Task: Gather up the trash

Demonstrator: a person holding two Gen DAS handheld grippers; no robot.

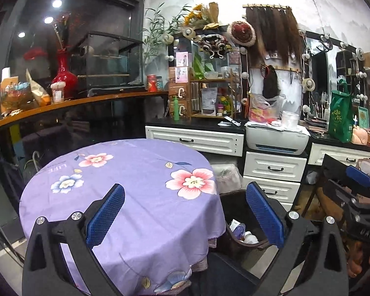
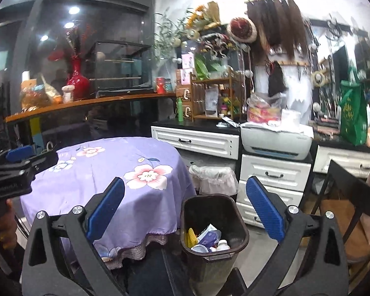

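Table [image 1: 135, 172], round, under a purple floral cloth [image 2: 106, 172], top bare. Counter [image 1: 61, 103] with an orange edge curves behind it; near the counter's left end a red vase [image 1: 63, 79] and snack bags. White drawers [image 2: 197, 140] run along the back wall under a black worktop; a printer [image 2: 276, 140] sits on the worktop's middle stretch, a green bag [image 2: 352, 116] toward its right end.

Bin [image 2: 213, 224], dark, stands on the floor just beside the table's right edge, in front of the drawers. Trash [image 2: 207, 239] lies inside it: a yellow wrapper, a white bottle, a white cup or lid, and blue-printed packaging. In the left wrist view only part of the bin [image 1: 236, 212] shows, behind one finger.

Left gripper [image 1: 185, 214]: jaws spread wide, nothing between the blue pads. It hangs over the table's near edge.

Right gripper [image 2: 185, 214]: jaws at full spread, nothing gripped; the bin sits beyond, seen through the gap.
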